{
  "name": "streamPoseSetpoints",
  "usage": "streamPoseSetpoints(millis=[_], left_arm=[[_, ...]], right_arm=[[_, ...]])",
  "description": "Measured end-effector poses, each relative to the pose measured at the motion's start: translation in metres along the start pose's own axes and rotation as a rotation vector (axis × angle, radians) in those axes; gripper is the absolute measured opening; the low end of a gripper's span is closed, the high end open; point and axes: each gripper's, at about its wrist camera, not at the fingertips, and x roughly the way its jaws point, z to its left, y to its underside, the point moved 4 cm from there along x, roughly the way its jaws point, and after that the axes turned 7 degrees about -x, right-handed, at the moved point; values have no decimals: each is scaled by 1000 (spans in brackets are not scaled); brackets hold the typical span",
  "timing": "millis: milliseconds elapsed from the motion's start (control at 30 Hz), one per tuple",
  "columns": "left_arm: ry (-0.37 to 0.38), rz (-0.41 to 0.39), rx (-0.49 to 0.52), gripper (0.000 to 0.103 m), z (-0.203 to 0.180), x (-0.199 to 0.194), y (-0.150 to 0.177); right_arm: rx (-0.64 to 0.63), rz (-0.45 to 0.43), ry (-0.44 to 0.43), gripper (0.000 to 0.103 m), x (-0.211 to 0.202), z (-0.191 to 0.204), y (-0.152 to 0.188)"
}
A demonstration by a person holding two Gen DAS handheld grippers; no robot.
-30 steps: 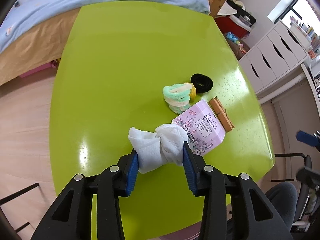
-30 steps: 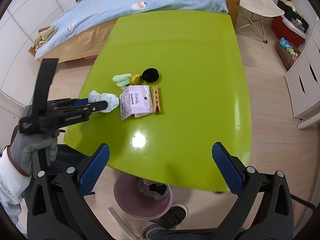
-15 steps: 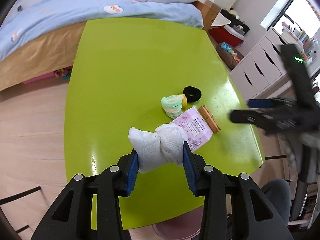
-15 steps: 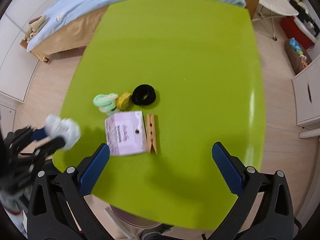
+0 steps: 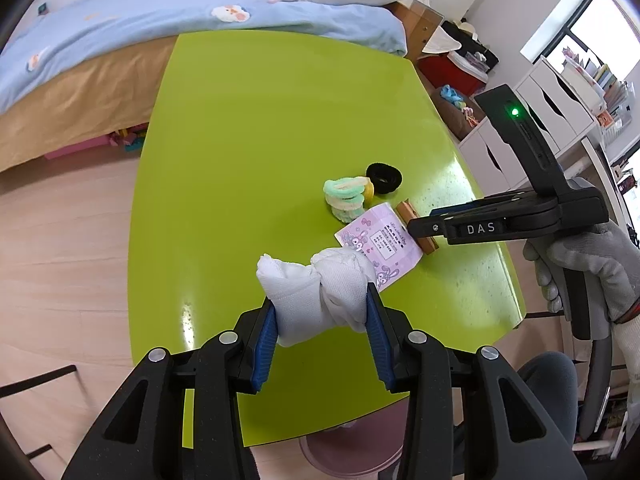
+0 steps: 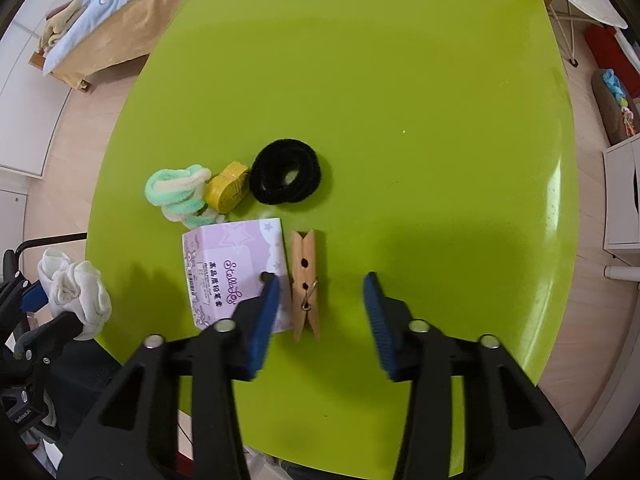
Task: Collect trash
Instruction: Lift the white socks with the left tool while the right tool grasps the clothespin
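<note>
Left tool (image 5: 320, 316) clenched on crumpled white tissue (image 5: 316, 284) above near-left green worktop (image 5: 260, 128) edge, right tool (image 6: 322, 294) released, straddling wooden clothespin (image 6: 305, 284) beside pink packet (image 6: 232, 276).

Bare green table (image 6: 400, 80) far half, clothespin (image 6: 305, 284) beside pink packet (image 6: 232, 276), hair ties (image 6: 286, 176) crowding behind

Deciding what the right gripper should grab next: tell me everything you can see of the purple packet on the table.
The purple packet is a flat, lilac, paper-like pack printed with stars, cartoon rabbits, script lettering and a barcode. It lies flat on the green table, near the front edge. The wooden clothespin lies alongside its right edge, the pastel hair ties at its far corner. The right gripper, open, has one fingertip over it.
</note>
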Motion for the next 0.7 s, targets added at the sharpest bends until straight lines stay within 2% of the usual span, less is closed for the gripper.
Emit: streamPoseSetpoints(millis=[133, 433, 700], left_arm=[[0, 2, 3, 40, -1, 1, 1], [-5, -6, 27, 40, -6, -6, 5], [-13, -35, 93, 40, -25, -26, 16]], right_arm=[[-7, -3, -21, 12, 2, 5, 1], [8, -72, -2, 12, -21, 3, 12], [2, -207, 11, 12, -78, 11, 54]])
